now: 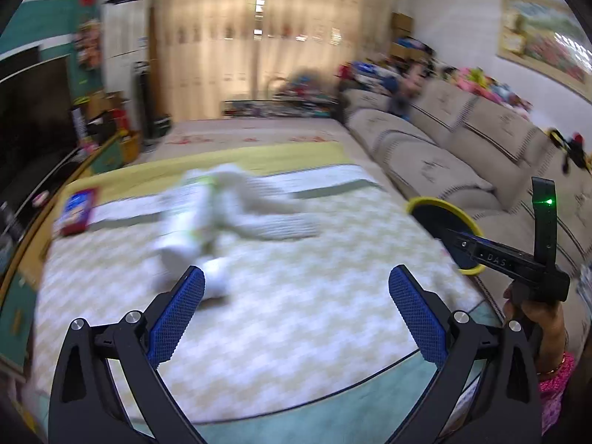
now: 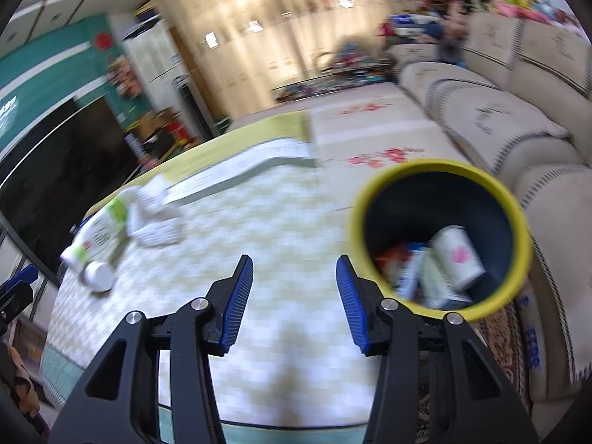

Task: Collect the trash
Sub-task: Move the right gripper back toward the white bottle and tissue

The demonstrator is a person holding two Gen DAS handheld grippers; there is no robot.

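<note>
A round bin with a yellow rim (image 2: 440,236) stands at the table's right edge and holds a white can (image 2: 458,255) and several packets. It also shows in the left wrist view (image 1: 440,222). A white and green packet (image 1: 192,214) with a white cloth (image 1: 266,203) lies on the checked table cover (image 1: 296,314); both show blurred in the right wrist view (image 2: 100,229). A small white lid or cup (image 2: 98,275) lies beside them. My left gripper (image 1: 296,288) is open and empty above the table. My right gripper (image 2: 294,285) is open and empty, left of the bin.
A red and blue packet (image 1: 76,212) lies at the table's far left. A beige sofa (image 1: 444,155) runs along the right. A dark TV (image 1: 33,118) stands on the left. The right gripper's body (image 1: 518,259) hangs near the bin.
</note>
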